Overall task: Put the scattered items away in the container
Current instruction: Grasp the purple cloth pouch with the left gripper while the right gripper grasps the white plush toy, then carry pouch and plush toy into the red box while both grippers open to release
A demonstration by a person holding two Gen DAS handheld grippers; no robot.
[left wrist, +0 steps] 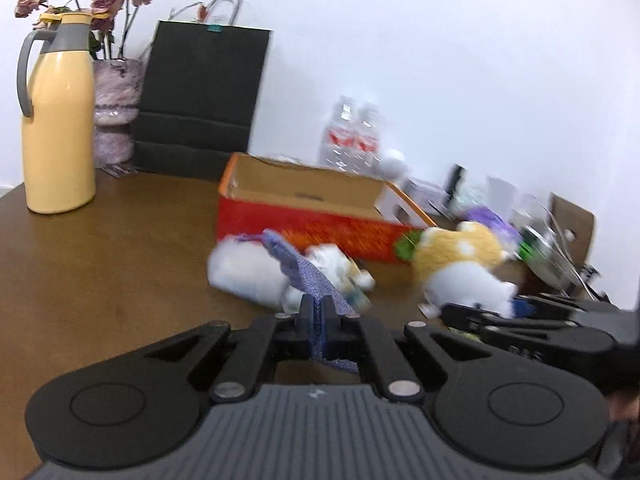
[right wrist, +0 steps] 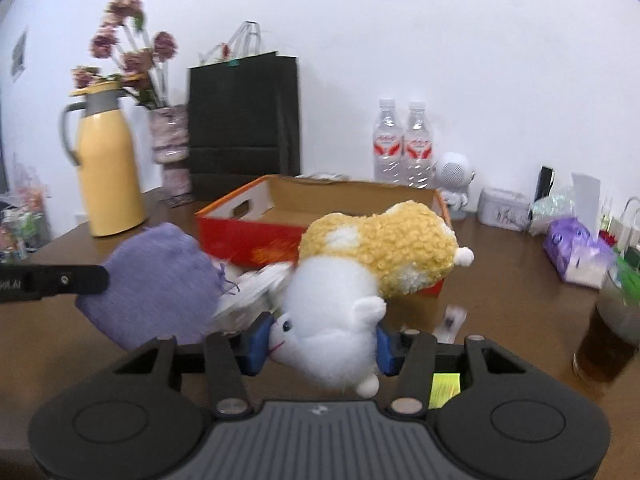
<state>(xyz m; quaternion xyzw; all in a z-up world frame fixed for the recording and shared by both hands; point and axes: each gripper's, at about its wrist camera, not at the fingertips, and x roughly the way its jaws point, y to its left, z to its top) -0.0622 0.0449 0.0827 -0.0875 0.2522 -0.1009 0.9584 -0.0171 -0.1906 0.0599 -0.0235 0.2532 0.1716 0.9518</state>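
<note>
My left gripper [left wrist: 318, 312] is shut on a purple cloth pouch [left wrist: 308, 276], which also shows at the left of the right wrist view [right wrist: 156, 280]. My right gripper [right wrist: 320, 344] is shut on a yellow and white plush toy [right wrist: 360, 268] and holds it in front of the open red cardboard box [right wrist: 248, 240]. The plush also shows at the right of the left wrist view [left wrist: 460, 264]. The box [left wrist: 296, 220] stands behind both items. White packets [left wrist: 248, 268] lie on the table before the box.
A yellow jug [left wrist: 56, 120], a flower vase [left wrist: 116, 112] and a dark paper bag [left wrist: 200, 96] stand at the back left. Two water bottles [right wrist: 404, 144], a white speaker [right wrist: 452, 172], a tissue pack [right wrist: 572, 248] and a dark drink [right wrist: 604, 344] are at the right.
</note>
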